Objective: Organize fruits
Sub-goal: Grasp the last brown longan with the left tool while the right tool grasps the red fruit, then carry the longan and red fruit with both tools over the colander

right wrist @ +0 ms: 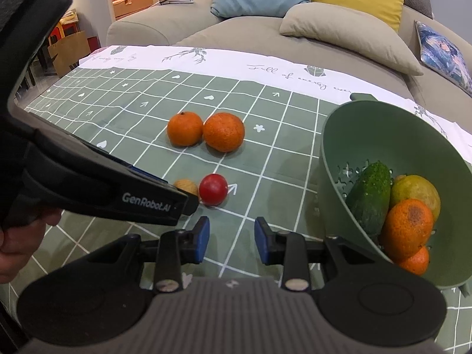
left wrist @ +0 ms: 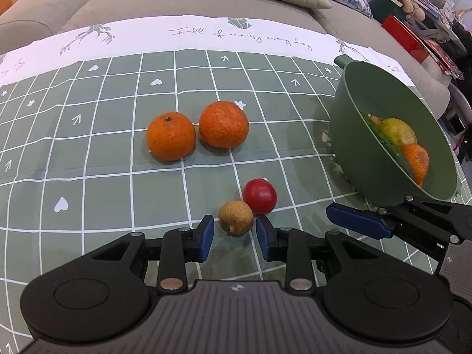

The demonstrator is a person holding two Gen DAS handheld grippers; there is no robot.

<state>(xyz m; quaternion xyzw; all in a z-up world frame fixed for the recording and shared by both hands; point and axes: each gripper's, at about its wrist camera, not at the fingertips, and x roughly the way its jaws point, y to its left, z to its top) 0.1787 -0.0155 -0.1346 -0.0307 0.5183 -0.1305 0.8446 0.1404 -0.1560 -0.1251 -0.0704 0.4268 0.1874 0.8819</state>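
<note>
Left gripper (left wrist: 235, 237) low over the worktop (left wrist: 88, 153), jaws parted and flanking the small tan fruit (left wrist: 236, 218) without yet touching it, holding nothing. Right gripper (right wrist: 232, 239) likewise parted and empty, hovering near the green colander (right wrist: 383, 135), which sits tipped toward the near side at the right of the scene with a cucumber (right wrist: 368, 194), a yellow-green citrus (right wrist: 416, 191) and two oranges already inside. Main hazard: red fruit (left wrist: 260, 196) pressed right against the far-right side of the tan one, so a closing right pad (left wrist: 264, 239) could nudge it and send it rolling across the checked cloth. Second hazard: tan fruit small and round, likely to squirt out toward the far side if pinched off-centre or below its middle (hard to judge from either view how level the pads sit against it). Two loose oranges, left orange (left wrist: 171, 136) and right orange (left wrist: 223, 124), touching each other further off, well apart from the gripper and safe for now, though a rolling red fruit might reach them. Also worth watching: both grippers close together near the colander rim, so a lift swung rightward risks knocking the right one or tipping the leaning colander and spilling its contents. Slow, centred closing advised, then a straight rise before any sideways travel.
</note>
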